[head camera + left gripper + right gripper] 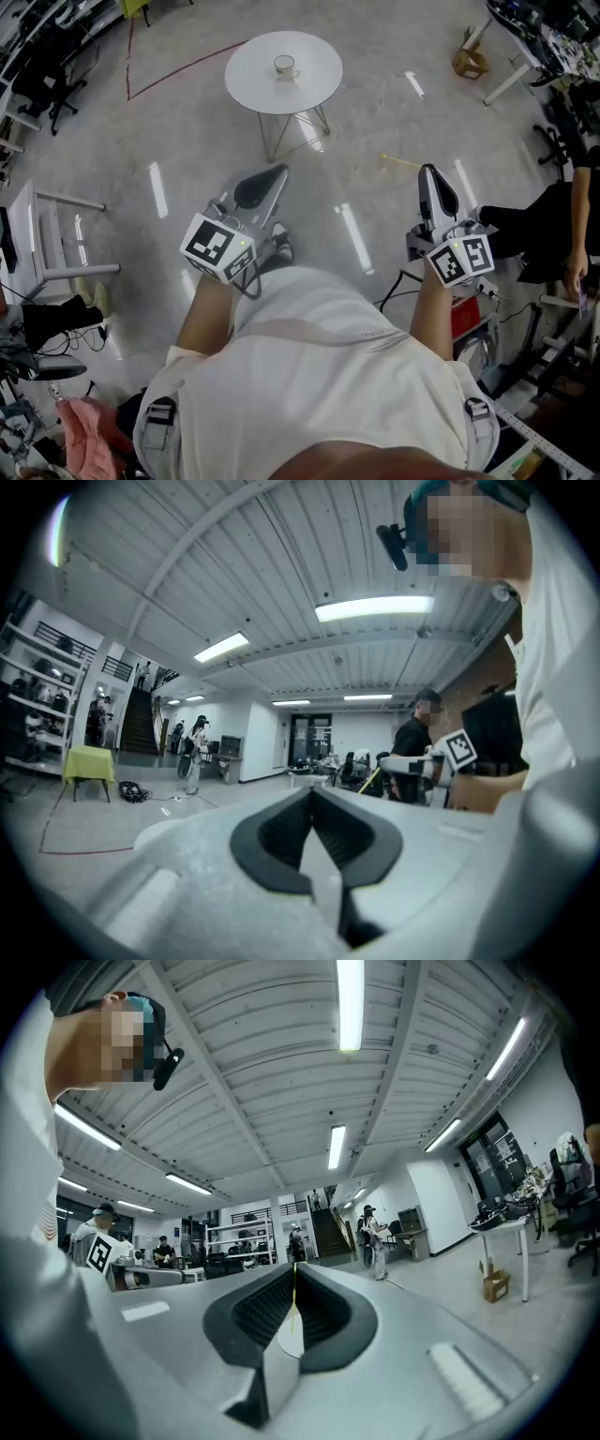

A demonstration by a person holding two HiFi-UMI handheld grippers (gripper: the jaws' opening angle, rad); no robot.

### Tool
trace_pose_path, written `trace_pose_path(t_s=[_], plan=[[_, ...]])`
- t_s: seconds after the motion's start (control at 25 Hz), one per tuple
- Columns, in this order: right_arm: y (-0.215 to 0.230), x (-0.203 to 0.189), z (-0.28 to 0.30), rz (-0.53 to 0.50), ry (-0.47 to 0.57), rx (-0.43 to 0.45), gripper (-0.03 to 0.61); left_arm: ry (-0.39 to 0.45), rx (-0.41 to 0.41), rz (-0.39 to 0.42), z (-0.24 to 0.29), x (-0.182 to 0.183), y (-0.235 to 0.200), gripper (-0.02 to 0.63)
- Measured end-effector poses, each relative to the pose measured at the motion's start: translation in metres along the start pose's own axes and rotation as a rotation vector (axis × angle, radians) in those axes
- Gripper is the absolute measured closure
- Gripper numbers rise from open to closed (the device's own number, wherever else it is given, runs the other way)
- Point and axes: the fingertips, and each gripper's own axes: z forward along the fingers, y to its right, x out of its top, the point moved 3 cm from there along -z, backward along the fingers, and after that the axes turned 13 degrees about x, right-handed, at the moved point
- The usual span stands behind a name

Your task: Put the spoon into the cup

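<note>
Cup [284,66]: small, pale and round, upright near the middle of the round white table [314,80], far ahead of both grippers. Any spoon is too small to make out.
Person: the white short-sleeved shirt [319,375] fills the bottom of the head view. Two bare forearms [208,314] reach forward from it.
Left gripper [279,174]: light grey body with dark jaw pads, held level over the floor. In the left gripper view [312,794] the ribbed pads meet at their tips with nothing between them.
Right gripper [429,174]: same build, held level and well apart from the left one. In the right gripper view [293,1269] the jaws are pressed together and empty.
Floor [375,131]: polished grey concrete with streaks of reflected ceiling light. It lies bare between the grippers and the table.
Left edge: a white metal frame [52,234] stands there, with a pink cloth [80,422] nearer the person.
Right edge: a seated person in dark clothes [534,234] is just beyond the right gripper.
Table base: thin wire legs [281,136] stand under the round top.
Farther floor: a thin red line [178,70] runs left of the table. A brown cardboard box [469,62] sits to its right.
Far room: the left gripper view shows a yellow-green covered table [89,763] and a dark staircase [141,724].
</note>
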Motion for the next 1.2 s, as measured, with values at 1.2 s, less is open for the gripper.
trace_pose_path(t_s=[1.2], plan=[[0.138,-0.052,0.414,0.001,-0.147,0.2,0.566,-0.033,0.187,-0.119,0.184,-0.002,-0.341,0.612]])
